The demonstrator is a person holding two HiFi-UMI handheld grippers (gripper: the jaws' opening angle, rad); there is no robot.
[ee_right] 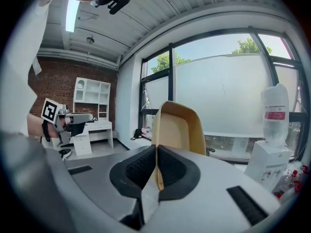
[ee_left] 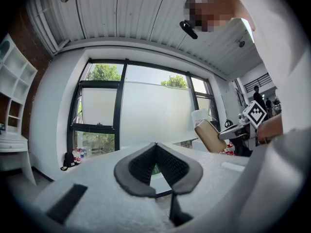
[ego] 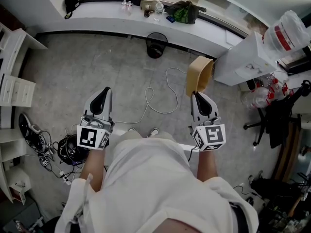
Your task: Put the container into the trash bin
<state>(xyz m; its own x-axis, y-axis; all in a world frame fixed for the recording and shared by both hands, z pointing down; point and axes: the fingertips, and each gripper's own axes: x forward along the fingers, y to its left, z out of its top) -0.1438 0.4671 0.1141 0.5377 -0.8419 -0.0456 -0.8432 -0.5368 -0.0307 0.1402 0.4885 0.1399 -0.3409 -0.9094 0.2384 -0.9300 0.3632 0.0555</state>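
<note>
A tan, tray-like container (ego: 199,76) hangs upright over the grey floor, and my right gripper (ego: 196,94) is shut on its lower rim. The right gripper view shows that rim pinched between the dark pads (ee_right: 167,171), with the container (ee_right: 180,127) rising above them. A black round trash bin (ego: 156,45) stands on the floor below the window ledge, ahead and to the left of the container. My left gripper (ego: 105,90) is held level at the left, shut and empty; its jaws meet at the tip (ee_left: 155,144). From that side the container (ee_left: 210,136) is visible at the right.
A white cable (ego: 160,98) loops on the floor between the grippers and the bin. The window ledge (ego: 107,13) holds bottles and a green bag (ego: 183,11). A white cabinet (ego: 248,57) and a black office chair (ego: 272,118) stand at the right, white shelves (ego: 14,76) at the left.
</note>
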